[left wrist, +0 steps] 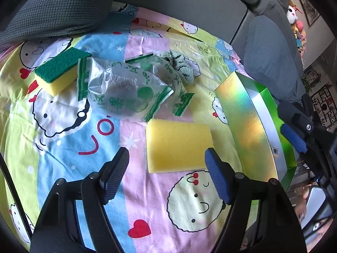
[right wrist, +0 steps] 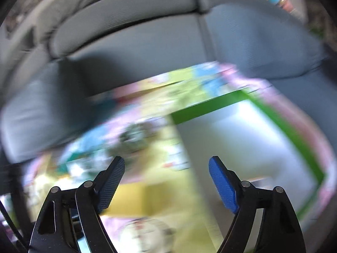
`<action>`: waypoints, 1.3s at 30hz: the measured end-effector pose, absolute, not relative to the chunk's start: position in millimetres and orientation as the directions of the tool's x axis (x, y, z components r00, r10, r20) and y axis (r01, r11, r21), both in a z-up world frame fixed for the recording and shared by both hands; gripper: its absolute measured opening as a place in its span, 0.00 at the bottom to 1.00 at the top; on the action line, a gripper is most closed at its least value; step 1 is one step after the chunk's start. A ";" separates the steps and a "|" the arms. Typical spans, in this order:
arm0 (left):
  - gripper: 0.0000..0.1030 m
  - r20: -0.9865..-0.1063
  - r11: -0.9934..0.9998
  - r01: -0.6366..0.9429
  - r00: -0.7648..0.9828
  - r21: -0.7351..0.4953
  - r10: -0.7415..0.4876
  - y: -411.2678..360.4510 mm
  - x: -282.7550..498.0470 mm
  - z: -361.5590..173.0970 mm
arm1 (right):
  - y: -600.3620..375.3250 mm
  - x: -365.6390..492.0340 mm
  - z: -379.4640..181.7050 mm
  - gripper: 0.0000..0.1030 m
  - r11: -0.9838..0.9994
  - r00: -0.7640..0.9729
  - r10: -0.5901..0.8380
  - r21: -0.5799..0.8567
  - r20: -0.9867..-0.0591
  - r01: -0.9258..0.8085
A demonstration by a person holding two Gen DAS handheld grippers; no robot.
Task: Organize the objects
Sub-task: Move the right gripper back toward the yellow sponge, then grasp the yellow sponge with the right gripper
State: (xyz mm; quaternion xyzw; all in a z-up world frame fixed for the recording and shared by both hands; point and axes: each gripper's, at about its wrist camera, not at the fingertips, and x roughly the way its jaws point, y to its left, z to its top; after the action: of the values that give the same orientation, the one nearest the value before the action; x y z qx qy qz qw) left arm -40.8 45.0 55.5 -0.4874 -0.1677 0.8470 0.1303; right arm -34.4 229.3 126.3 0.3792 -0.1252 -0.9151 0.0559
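jaws: both sets wide open, nothing held. The left gripper point(left wrist: 167, 160) hangs just short of the plain yellow sponge point(left wrist: 178, 144); the right gripper point(right wrist: 166, 168) is over the box, and its view is badly smeared.

box: the shiny green box point(left wrist: 250, 118) is my landmark, open side up, and looks like the place everything is meant to go. From the right wrist view its pale inside point(right wrist: 242, 139) looks empty, far as the blur lets me tell.

plastic bags: a crumpled heap of clear bags with green print point(left wrist: 128, 88), well left of the box.

sponges: the plain yellow one lies just left of the box. The green-topped sponge point(left wrist: 61, 70) is far left, past the bags.

rag: small grey-green rag point(left wrist: 179, 65), behind the bags, up-left of the box.

how I'd do it: my guess is the near sponge goes first. Straddle its short sides, squeeze gently since it's squishy, lift clear of the box wall before moving over.

surface: cartoon bedsheet point(left wrist: 63, 126), soft and wrinkly, so pressing down could snag cloth.

room: grey sofa cushions point(left wrist: 54, 8) behind the sheet, plush toys point(left wrist: 294, 19) off beyond the box.
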 end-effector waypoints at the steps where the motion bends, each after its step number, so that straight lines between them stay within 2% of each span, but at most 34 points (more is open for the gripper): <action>1: 0.71 -0.784 -0.909 -0.056 -0.486 -0.412 0.386 45.1 -40.8 54.3 | 223.8 -35.7 124.2 0.80 -0.959 -0.693 -0.224 0.281 -0.686 0.032; 3: 0.72 -0.792 -0.911 -0.056 -0.474 -0.408 0.384 45.8 -41.5 51.5 | 213.5 -39.0 119.3 0.80 -0.948 -0.660 -0.281 0.308 -0.697 0.078; 7: 0.72 -0.806 -0.914 -0.051 -0.453 -0.402 0.380 45.7 -44.3 44.8 | 205.0 -51.4 90.9 0.80 -0.871 -0.553 -0.446 0.483 -0.704 0.088; 12: 0.72 -0.814 -0.908 -0.055 -0.423 -0.415 0.398 48.0 -46.9 37.3 | 195.8 -61.2 62.7 0.80 -0.887 -0.490 -0.409 0.461 -0.770 0.016; 21: 0.72 -0.828 -0.903 -0.083 -0.369 -0.422 0.421 64.4 -50.7 27.8 | 198.3 -78.0 24.3 0.80 -0.878 -0.398 -0.395 0.468 -0.828 -0.103; 27: 0.69 -0.835 -0.906 -0.085 -0.361 -0.414 0.415 67.2 -54.0 22.4 | 196.6 -81.1 16.7 0.80 -0.852 -0.399 -0.439 0.514 -0.805 -0.101; 28: 0.68 -0.831 -0.903 -0.093 -0.363 -0.419 0.422 67.8 -53.7 22.4 | 196.9 -80.6 17.1 0.78 -0.852 -0.399 -0.437 0.513 -0.806 -0.104; 31: 0.63 -0.825 -0.899 -0.111 -0.362 -0.424 0.434 68.9 -52.0 22.1 | 195.2 -80.2 19.0 0.62 -0.864 -0.389 -0.428 0.495 -0.816 -0.089; 39: 0.62 -0.828 -0.915 -0.144 -0.391 -0.377 0.403 79.0 -47.5 31.0 | 193.2 -76.0 24.2 0.61 -0.877 -0.381 -0.428 0.478 -0.819 -0.042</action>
State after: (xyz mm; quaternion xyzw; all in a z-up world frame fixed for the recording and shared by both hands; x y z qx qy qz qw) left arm -47.5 79.0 31.0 -0.5265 -0.1229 0.8248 0.1657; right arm -76.0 193.2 24.2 0.5431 -0.2162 -0.8024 0.1205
